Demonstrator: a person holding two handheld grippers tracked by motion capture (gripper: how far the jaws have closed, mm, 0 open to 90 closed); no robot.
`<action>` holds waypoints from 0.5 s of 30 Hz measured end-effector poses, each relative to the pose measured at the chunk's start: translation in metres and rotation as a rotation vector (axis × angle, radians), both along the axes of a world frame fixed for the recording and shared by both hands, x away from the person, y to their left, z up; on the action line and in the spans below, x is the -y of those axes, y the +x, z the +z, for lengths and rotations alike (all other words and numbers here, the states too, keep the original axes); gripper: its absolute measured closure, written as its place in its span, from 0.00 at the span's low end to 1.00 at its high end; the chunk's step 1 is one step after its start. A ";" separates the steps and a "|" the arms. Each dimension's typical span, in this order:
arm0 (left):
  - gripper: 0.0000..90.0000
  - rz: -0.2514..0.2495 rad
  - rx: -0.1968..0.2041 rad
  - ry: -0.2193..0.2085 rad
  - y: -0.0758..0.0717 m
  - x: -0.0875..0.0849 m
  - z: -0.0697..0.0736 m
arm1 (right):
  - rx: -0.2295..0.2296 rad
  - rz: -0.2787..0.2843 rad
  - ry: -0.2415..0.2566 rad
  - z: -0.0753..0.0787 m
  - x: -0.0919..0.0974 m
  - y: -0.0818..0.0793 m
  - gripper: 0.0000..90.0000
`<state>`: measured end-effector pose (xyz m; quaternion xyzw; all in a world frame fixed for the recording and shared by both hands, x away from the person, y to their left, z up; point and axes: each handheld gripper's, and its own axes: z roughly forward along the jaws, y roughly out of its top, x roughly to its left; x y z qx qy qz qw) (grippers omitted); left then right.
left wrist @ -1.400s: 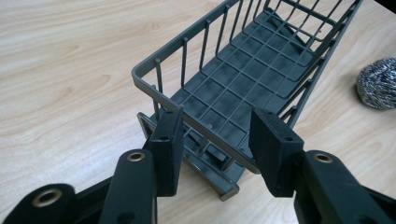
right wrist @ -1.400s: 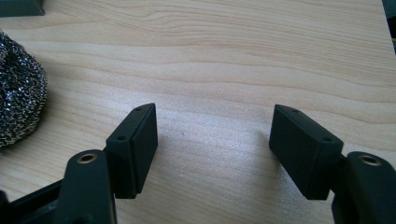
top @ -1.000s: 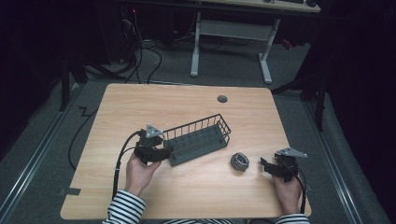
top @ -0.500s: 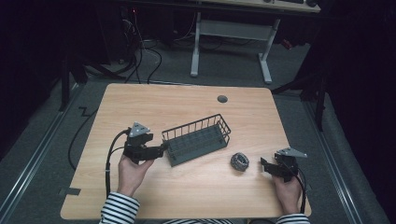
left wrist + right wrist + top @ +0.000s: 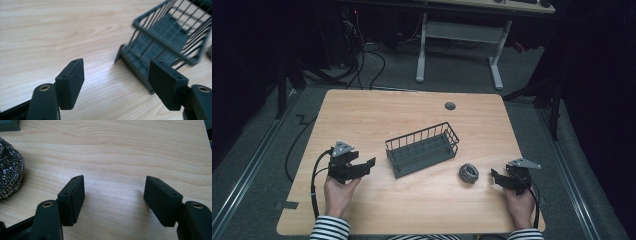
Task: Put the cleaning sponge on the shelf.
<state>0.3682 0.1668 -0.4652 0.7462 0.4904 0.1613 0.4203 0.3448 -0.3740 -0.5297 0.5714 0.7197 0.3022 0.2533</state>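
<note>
Jaws of our left gripper (image 5: 363, 166) stand wide apart with nothing between them; in the left gripper view (image 5: 116, 85) we see only bare wood in the gap. We hold it over the near-left part of the table (image 5: 377, 110), its tips pointing toward the wire basket (image 5: 423, 148), close to the basket's near-left corner but apart from it. In the left gripper view that corner of the basket (image 5: 165, 40) sits just beyond the right-hand jaw, and its floor is bare where we can see it.

Our right gripper (image 5: 499, 178) is likewise released, jaws spread and gripping nothing; the right gripper view (image 5: 115, 200) shows clear tabletop between them. We hold it near the near-right corner of the table, close to the right edge. The steel scouring pad (image 5: 468, 173) lies on the wood just left of this gripper, between it and the basket, touching neither. In the right gripper view the scouring pad (image 5: 10, 177) sits at the left border, outside the jaw gap.

Open surface: we have a wide bare band along the far side of the table, broken only by a small round grommet (image 5: 450, 106) near the far edge, and a bare strip along the near edge between our two hands. The basket lies roughly at centre, angled to the table edges.
</note>
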 end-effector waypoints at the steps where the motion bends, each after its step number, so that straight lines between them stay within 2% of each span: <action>1: 0.33 0.000 0.000 0.000 0.000 0.000 0.000 | 0.000 0.000 0.000 0.000 0.000 0.000 0.37; 2: 0.33 0.017 -0.004 0.003 -0.001 -0.004 -0.008 | 0.000 0.000 0.000 0.000 0.000 0.000 0.37; 5: 0.33 0.033 -0.006 0.017 -0.001 -0.007 -0.015 | 0.000 0.000 0.000 0.000 0.000 0.000 0.37; 6: 0.33 0.049 -0.009 0.025 0.000 -0.011 -0.022 | 0.003 -0.005 0.000 0.000 0.000 0.000 0.40; 11: 0.33 0.085 -0.006 0.047 0.001 -0.015 -0.036 | 0.007 -0.006 0.003 0.000 0.001 0.000 0.44; 12: 0.33 0.105 -0.013 0.068 0.003 -0.015 -0.044 | 0.005 -0.009 0.005 0.000 0.000 -0.001 0.45; 15: 0.34 0.115 -0.022 0.089 0.005 -0.016 -0.051 | 0.006 -0.006 0.004 0.000 0.000 -0.001 0.45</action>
